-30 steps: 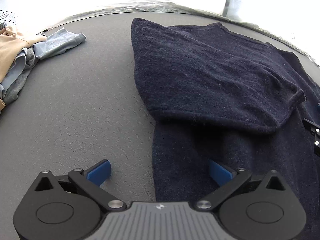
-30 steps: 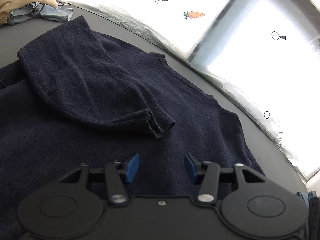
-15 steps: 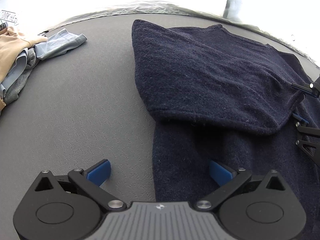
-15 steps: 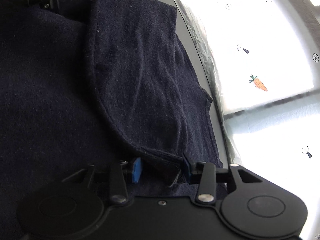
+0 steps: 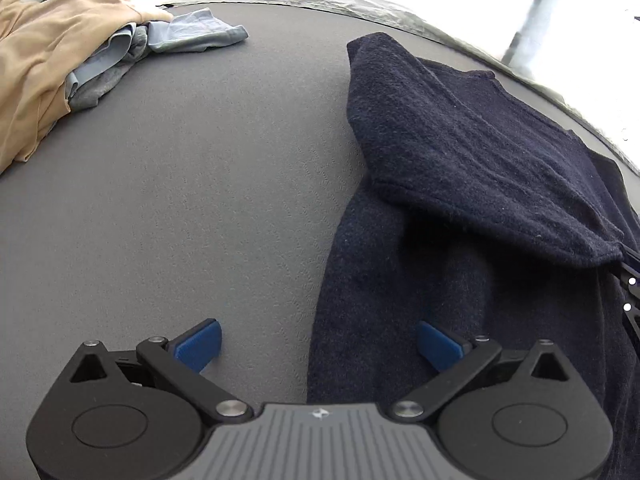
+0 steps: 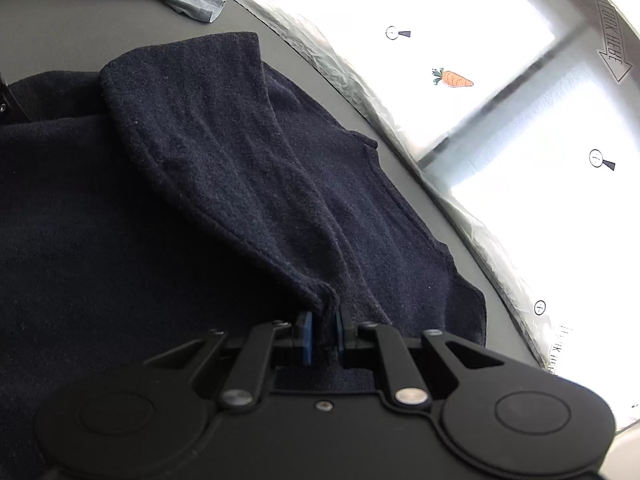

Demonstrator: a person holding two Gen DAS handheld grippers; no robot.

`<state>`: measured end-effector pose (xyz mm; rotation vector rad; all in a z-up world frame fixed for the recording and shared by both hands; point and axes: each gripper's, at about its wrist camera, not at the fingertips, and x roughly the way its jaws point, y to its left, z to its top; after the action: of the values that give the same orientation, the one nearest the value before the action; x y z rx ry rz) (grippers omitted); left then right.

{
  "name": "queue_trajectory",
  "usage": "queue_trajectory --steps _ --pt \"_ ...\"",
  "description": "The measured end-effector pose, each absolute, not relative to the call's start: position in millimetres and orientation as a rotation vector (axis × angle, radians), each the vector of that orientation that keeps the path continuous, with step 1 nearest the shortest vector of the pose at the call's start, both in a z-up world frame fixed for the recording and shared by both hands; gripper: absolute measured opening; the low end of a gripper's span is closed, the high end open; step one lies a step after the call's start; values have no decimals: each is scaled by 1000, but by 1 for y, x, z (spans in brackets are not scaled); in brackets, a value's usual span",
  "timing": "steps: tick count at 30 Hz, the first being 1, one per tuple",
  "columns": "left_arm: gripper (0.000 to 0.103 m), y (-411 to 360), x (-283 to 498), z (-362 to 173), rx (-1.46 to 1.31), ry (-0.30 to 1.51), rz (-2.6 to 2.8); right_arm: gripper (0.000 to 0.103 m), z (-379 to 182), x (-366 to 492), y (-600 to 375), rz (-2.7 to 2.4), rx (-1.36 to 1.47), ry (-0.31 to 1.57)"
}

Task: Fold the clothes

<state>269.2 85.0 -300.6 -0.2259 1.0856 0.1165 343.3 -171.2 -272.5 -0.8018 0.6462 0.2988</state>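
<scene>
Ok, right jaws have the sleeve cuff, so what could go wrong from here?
1. The right gripper is closing on only the cuff tip of the dark navy knit sweater; it may slip when pulled.
2. The left gripper, open, straddles the sweater's edge without pinning it, so the body could drag.
3. The pile of tan and grey clothes limits room that side.

A grey table [image 5: 192, 184] with a crinkled silvery edge strip [image 6: 360, 92]. Beyond it, a bright white floor [image 6: 500, 12] bearing a carrot sticker [image 6: 454, 78].
</scene>
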Motion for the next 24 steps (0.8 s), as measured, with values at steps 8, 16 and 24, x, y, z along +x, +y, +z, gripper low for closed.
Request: queue_trajectory --steps 8,16,24 --pt "9 60 225 -291 -297 1017 117 11 -249 361 -223 262 -720 608" --pt "9 -13 207 -223 -143 904 -78 10 -196 374 -309 27 -701 466" --pt "44 -82 198 -256 44 1071 -168 28 -207 360 -430 -237 -609 719"
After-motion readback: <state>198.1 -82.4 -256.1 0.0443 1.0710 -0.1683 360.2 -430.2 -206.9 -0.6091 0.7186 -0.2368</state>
